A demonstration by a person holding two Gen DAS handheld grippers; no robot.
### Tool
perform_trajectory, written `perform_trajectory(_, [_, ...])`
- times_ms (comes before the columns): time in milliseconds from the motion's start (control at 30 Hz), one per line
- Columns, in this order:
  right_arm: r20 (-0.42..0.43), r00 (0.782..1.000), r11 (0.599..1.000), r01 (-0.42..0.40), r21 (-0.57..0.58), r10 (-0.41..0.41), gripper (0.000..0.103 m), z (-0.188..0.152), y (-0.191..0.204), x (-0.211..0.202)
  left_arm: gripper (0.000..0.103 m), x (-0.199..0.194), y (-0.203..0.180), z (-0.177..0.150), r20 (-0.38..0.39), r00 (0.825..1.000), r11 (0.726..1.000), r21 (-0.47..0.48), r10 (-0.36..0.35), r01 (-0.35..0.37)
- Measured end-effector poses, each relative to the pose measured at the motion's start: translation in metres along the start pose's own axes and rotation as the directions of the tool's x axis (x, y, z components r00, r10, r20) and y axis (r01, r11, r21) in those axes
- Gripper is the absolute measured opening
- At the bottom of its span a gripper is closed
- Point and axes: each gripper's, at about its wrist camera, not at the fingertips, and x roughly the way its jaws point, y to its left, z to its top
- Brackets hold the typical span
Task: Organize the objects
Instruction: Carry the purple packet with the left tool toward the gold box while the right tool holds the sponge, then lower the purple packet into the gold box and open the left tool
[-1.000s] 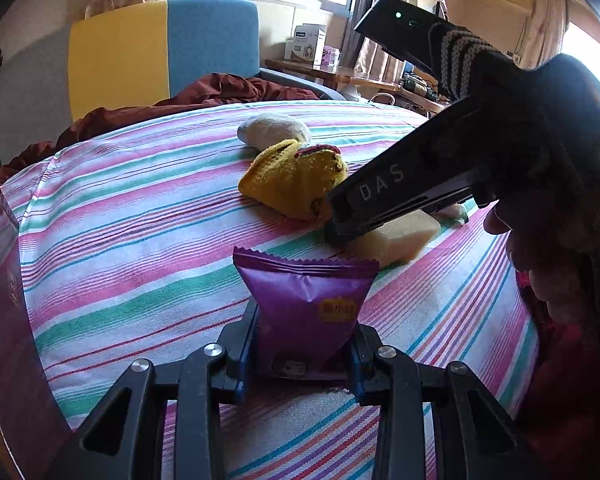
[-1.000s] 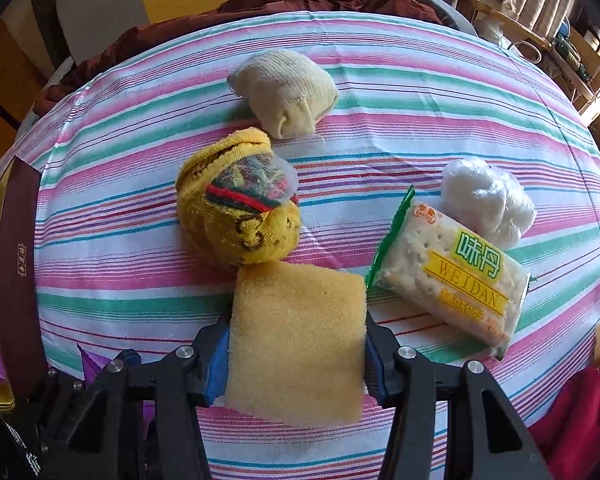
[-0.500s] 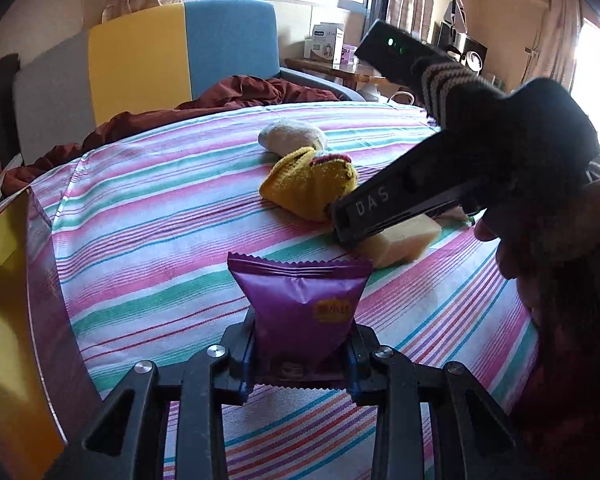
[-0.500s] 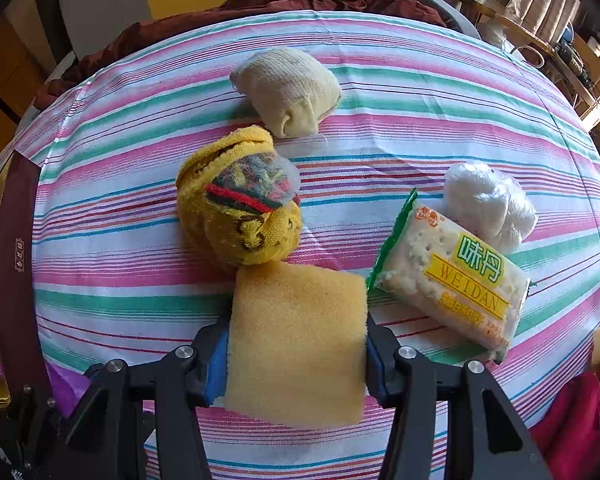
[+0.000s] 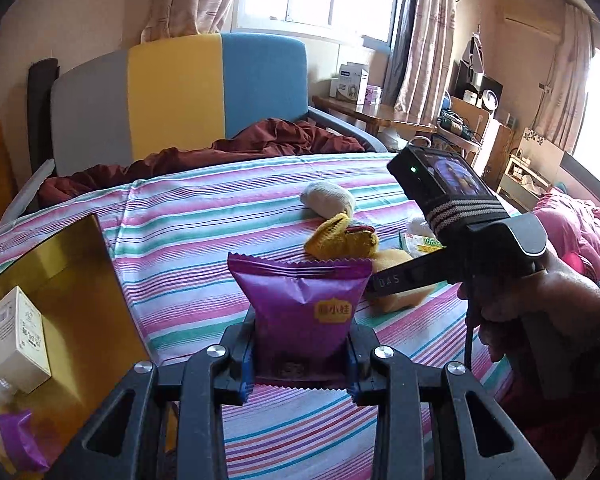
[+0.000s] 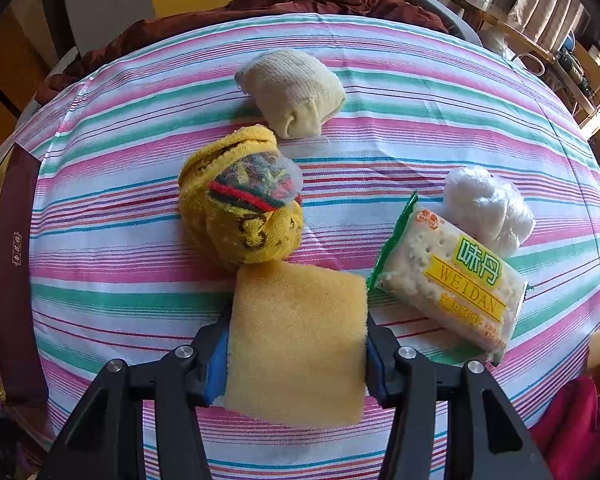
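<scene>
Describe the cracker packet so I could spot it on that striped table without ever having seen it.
Start at the striped tablecloth and go to its right side, just right of the yellow sponge that the right gripper is holding. The cracker packet lies flat there, its far end against a white plastic bundle. It alone is a clear wrapper with a green edge and a yellow WEIDAN label.

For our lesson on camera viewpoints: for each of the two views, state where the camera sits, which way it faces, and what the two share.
Left wrist: on the left gripper, facing across the striped table toward the window; the right hand shows.
Right wrist: on the right gripper, tilted down at the table; only its own fingers show.
Shared: yellow sponge, yellow sock ball, cream sock ball, cracker pack.
</scene>
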Motion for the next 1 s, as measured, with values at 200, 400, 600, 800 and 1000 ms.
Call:
perform_trajectory(200, [0.004,1.000,0.999,0.028,-0.032,-0.027,0.055,0.000,0.012,0.001,0.034,-0.026,0.048,0.000,0.024,0.998,0.992,-0.113,0.057,-0.054])
perform_trajectory(400, [0.006,0.999,0.999,0.035,-0.037,-0.035,0.055,0.003,0.026,-0.003,0.034,-0.056,0.116,-0.008,0.024,0.987,0.948,-0.284,0.158,-0.144])
perform_trajectory(600, [0.009,0.999,0.998,0.045,-0.044,-0.045,0.055,0.003,0.026,-0.008,0.034,-0.080,0.192,-0.043,-0.053,0.955,0.854,-0.437,0.291,-0.284])
perform_trajectory(800, [0.009,0.999,0.998,0.047,-0.047,-0.047,0.055,0.004,0.021,-0.013,0.035,-0.082,0.235,-0.072,-0.164,0.924,0.768,-0.517,0.344,-0.378])
perform_trajectory(1000, [0.010,0.999,0.998,0.050,-0.049,-0.049,0.055,0.005,0.022,-0.013,0.050,-0.075,0.249,-0.078,-0.202,0.913,0.747,-0.525,0.355,-0.407])
